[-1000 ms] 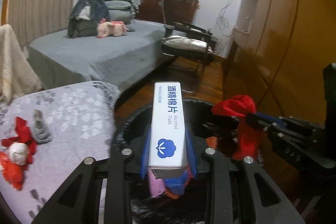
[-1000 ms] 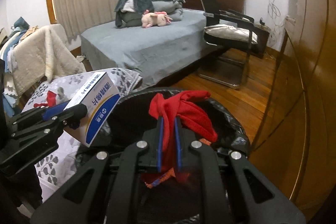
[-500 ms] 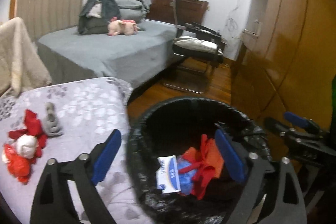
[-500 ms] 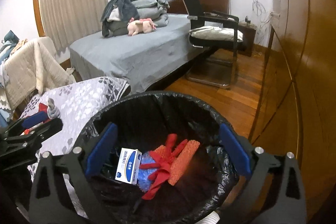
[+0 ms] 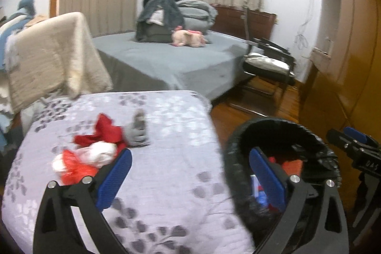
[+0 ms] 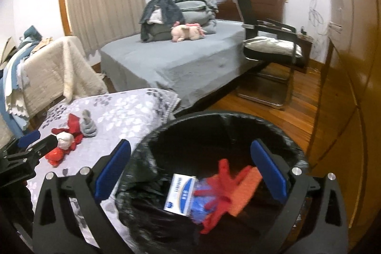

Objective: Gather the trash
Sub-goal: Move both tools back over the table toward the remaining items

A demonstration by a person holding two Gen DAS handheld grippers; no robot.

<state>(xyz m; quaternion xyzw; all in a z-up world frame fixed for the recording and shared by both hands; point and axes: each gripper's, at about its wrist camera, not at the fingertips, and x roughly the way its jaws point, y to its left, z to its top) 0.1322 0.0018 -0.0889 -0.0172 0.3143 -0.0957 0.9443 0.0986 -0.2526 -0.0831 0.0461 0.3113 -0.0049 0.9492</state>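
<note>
Trash bin point(image 6: 152, 173), black-lined, stands just beside the bench point(image 5: 166, 182) with the floral cloth; take the bin as landmark. Inside it: a white-and-blue box point(image 6: 180, 194), a red glove point(image 6: 221, 192), an orange cloth point(image 6: 247, 192), something blue under them. Right claw point(image 6: 190, 173) hangs above the bin mouth, jaws spread wide and just opened, nothing between them. Left claw point(image 5: 188, 179) also wide, just opened, empty, straddling the bin's rim and the bench edge, aimed toward the bench. Left of the bin, well apart on the bench: a small heap of remaining trash, namely a red rag point(image 5: 104, 131), a white wad point(image 5: 100, 155), a red-orange crumple point(image 5: 71, 170) and a grey twisted piece point(image 5: 138, 132), all touching or nearly so. Step in hand, as I judge it: drop finished, turning to the next pick. Next move calls for the left claw to travel over the heap, lower around one piece and close; the soft pieces may snag together and come up as a clump.
</note>
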